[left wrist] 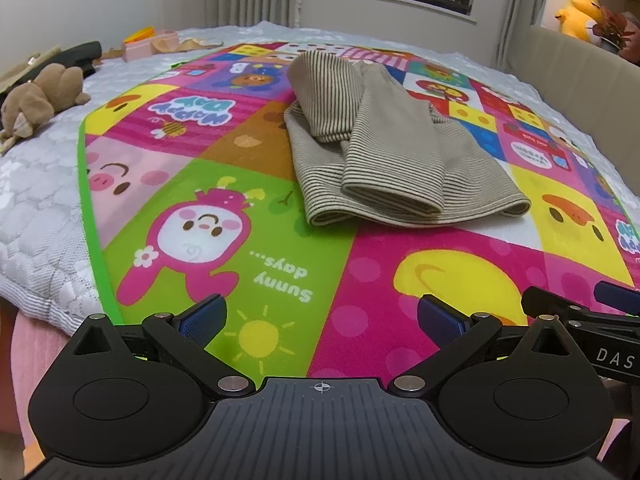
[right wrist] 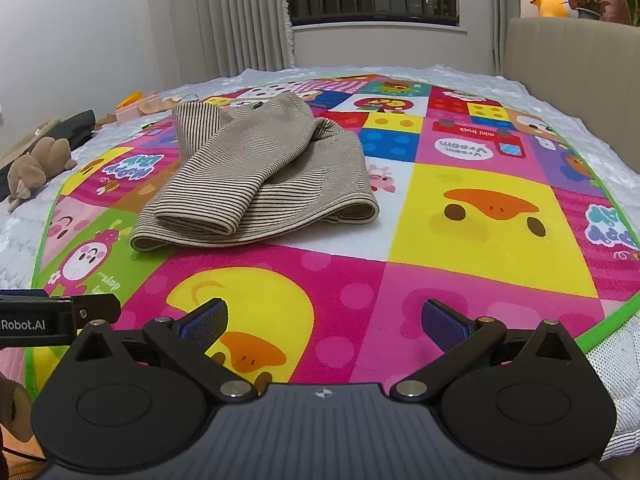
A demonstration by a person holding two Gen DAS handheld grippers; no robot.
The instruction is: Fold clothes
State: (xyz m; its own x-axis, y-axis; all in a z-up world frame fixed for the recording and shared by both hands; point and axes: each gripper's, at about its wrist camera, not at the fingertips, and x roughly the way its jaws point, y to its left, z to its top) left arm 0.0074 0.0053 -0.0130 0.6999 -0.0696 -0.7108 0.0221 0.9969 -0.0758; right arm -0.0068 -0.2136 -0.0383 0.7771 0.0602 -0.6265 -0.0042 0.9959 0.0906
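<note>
Ribbed knit top [left wrist: 384, 140], matt cloth

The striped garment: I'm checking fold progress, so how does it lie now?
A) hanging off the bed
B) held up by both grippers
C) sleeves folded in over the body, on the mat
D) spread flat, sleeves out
C: the garment lies on the mat with its sleeves crossed over the body, while the left gripper and right gripper are open and clear of it.

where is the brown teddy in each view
Left wrist: teddy at the far left edge, on the white bedding beside the mat.
Right wrist: teddy at the left edge, also off the mat.
Shared landmark: striped garment mid-mat, right of the teddy.
</note>
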